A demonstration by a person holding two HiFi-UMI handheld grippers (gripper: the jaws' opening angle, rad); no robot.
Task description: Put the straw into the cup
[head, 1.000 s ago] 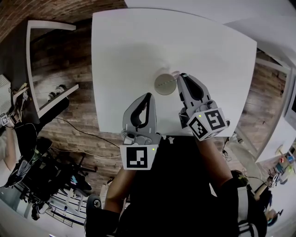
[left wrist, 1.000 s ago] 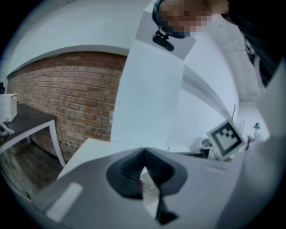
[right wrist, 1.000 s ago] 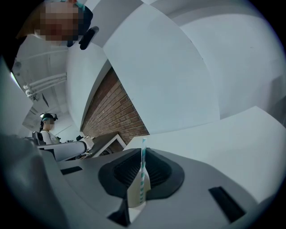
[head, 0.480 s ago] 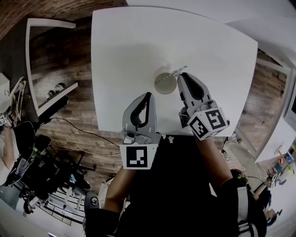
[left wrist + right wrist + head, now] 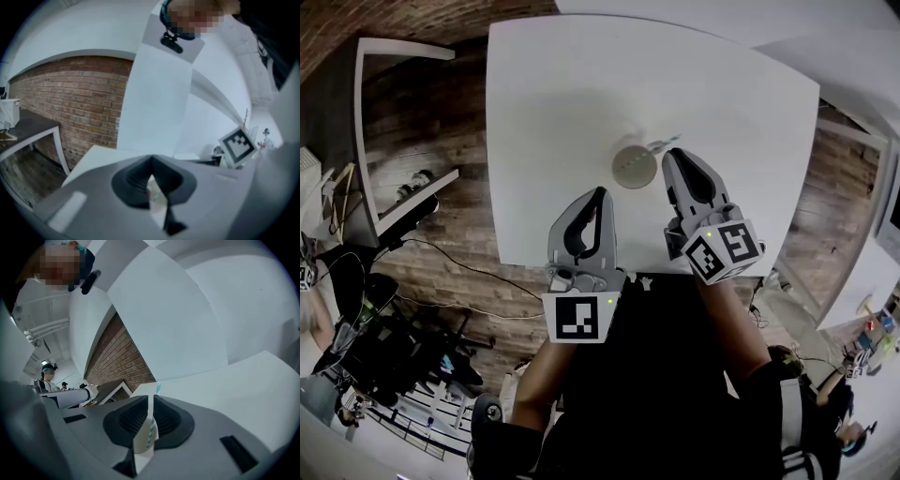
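In the head view, a round pale cup (image 5: 634, 167) stands upright on the white table (image 5: 553, 94). My right gripper (image 5: 673, 155) is just right of the cup's rim. It is shut on a straw (image 5: 663, 142) whose free end pokes up and to the right, beside the cup. In the right gripper view the straw (image 5: 149, 427) is white with teal stripes and sits upright between the shut jaws. My left gripper (image 5: 600, 194) hovers near the table's front edge, below and left of the cup. Its jaws are shut on a small pale scrap (image 5: 157, 199) that looks like wrapper.
The table's near edge runs just under both grippers, with brick-patterned floor beyond its left side. A white-framed side table (image 5: 394, 56) stands at the far left. The right gripper's marker cube (image 5: 239, 145) shows in the left gripper view.
The straw's free end has swung from over the cup's rim up and to the right. The right gripper shifted slightly with it. The left gripper has stayed put.
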